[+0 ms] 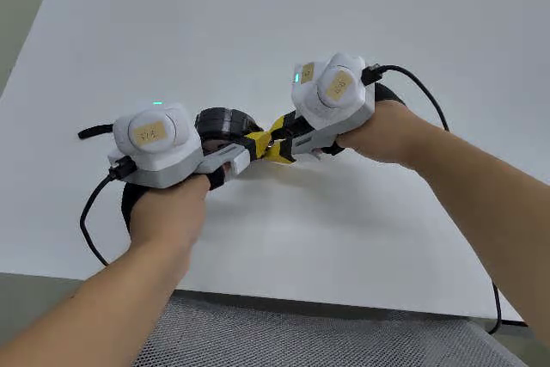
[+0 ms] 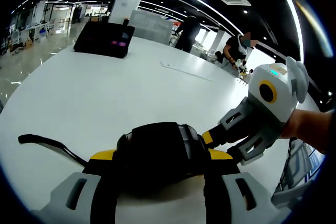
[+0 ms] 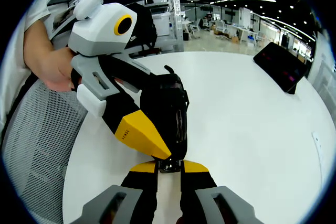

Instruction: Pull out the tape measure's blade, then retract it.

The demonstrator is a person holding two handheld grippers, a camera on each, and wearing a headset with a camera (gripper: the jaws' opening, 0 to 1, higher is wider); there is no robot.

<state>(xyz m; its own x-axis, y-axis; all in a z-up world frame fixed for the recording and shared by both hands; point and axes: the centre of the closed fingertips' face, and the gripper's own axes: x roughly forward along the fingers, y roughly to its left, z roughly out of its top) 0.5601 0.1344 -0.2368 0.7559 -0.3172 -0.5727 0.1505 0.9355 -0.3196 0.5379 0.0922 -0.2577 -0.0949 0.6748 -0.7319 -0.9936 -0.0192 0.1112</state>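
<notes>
From the head view, the tape measure (image 1: pixel 225 122) was low over the white table (image 1: pixel 172 23), in the middle, between the two grippers. The left gripper (image 1: pixel 245 150) was clamped on its round black body. The right gripper (image 1: pixel 285 139) came in from the other side, with its yellow tips right up against the tape measure. The tips were bunched together there, so I could not tell from here what the right one pinched.

In the left gripper view, the tape measure (image 2: pixel 157 145) sat tight between that gripper's two jaws. A thin strap (image 2: pixel 47 142) trailed off across the table. This view showed how firm the hold was, but the black body hid the blade's end.

In the right gripper view, the jaws were nearly closed, with just a thin gap. A small dark tab (image 3: pixel 169 165) sat in that gap, at the mouth of the tape measure. It looked like the blade's end, caught in the pinch. No blade looked pulled out yet.

To do this pull well, I think the left gripper should hold the tape measure steady. The right one should draw straight back, slow and level, so the tab does not slip out and the blade does not bend.
</notes>
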